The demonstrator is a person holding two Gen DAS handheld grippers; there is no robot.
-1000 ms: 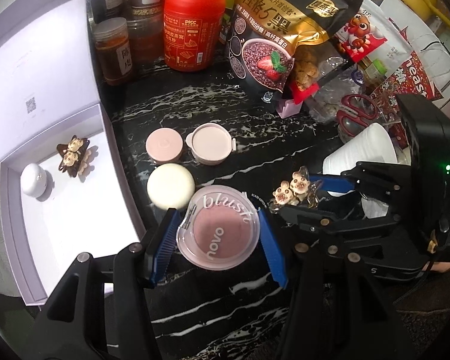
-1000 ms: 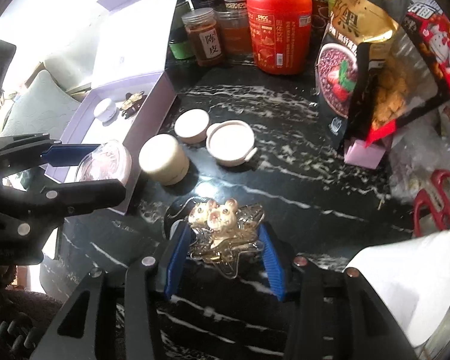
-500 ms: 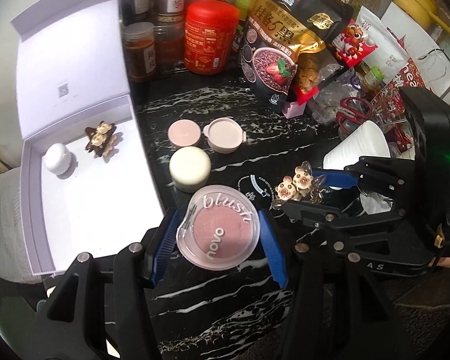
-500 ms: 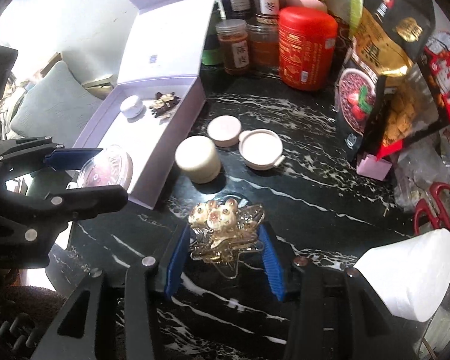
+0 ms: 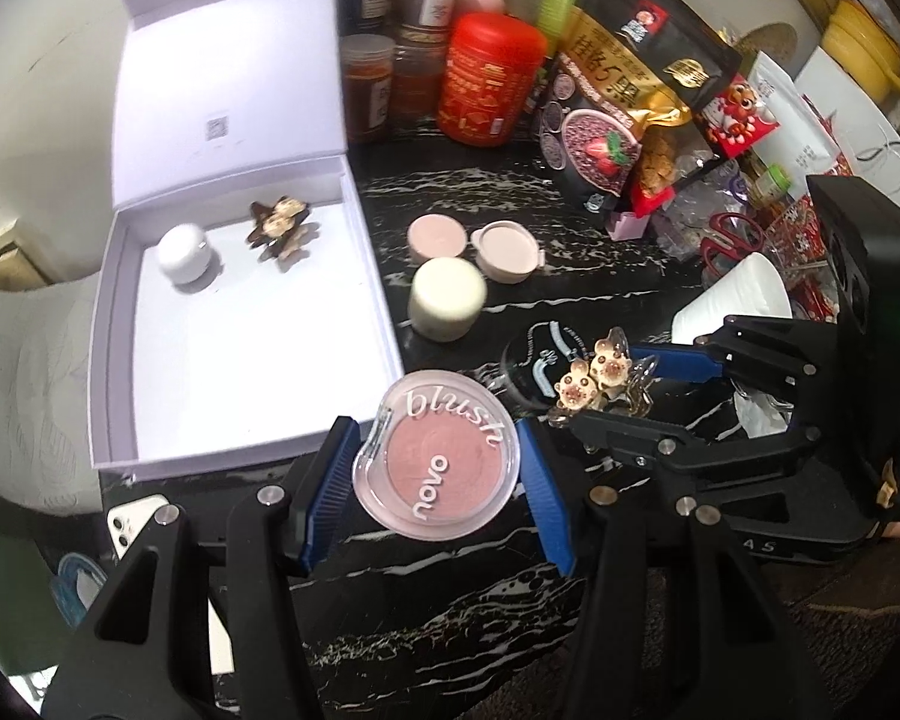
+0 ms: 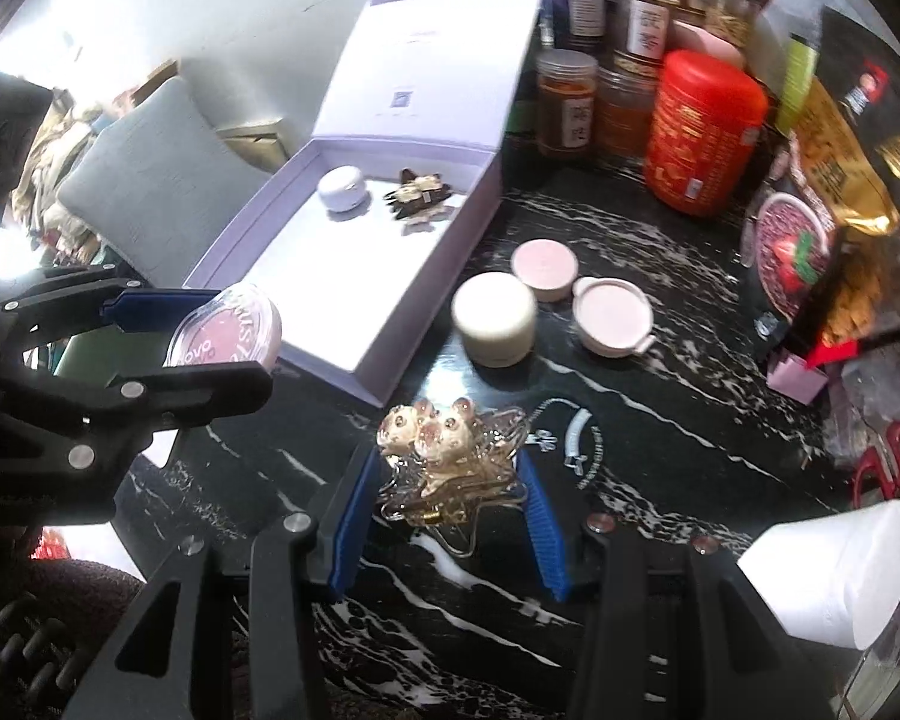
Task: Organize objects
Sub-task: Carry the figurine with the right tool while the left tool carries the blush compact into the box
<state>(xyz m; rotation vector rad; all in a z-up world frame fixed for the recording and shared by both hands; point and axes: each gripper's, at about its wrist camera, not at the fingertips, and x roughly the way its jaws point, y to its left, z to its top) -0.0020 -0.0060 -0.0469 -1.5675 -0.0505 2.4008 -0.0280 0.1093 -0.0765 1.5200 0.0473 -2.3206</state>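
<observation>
We have both hands loaded: our left gripper (image 5: 438, 474) is clamped on the round blush compact (image 5: 437, 455), its blue pads pressing the rim at either side with the lid facing up, and our right gripper (image 6: 447, 498) is closed around the star-shaped hair clip (image 6: 450, 462) with the two little bear heads on top. Both items hang clear of the black marble counter (image 6: 660, 450). The open lavender box (image 5: 240, 324) is where we judge they belong, since a white jar (image 5: 183, 252) and a dark hair clip (image 5: 279, 227) already sit at its far end. What matters now is which side the box lies on: in the left wrist view it is up and to the left of the compact, whose edge overlaps the box's near right corner, so our left hand is plainly the nearer. From the right wrist view the box is further off, up and left, with our left gripper between. The box's long axis runs away from us, and its near half is bare, so we expect the compact to go in first there. Three small jars (image 5: 447, 306) stand on the counter just right of the box wall.
</observation>
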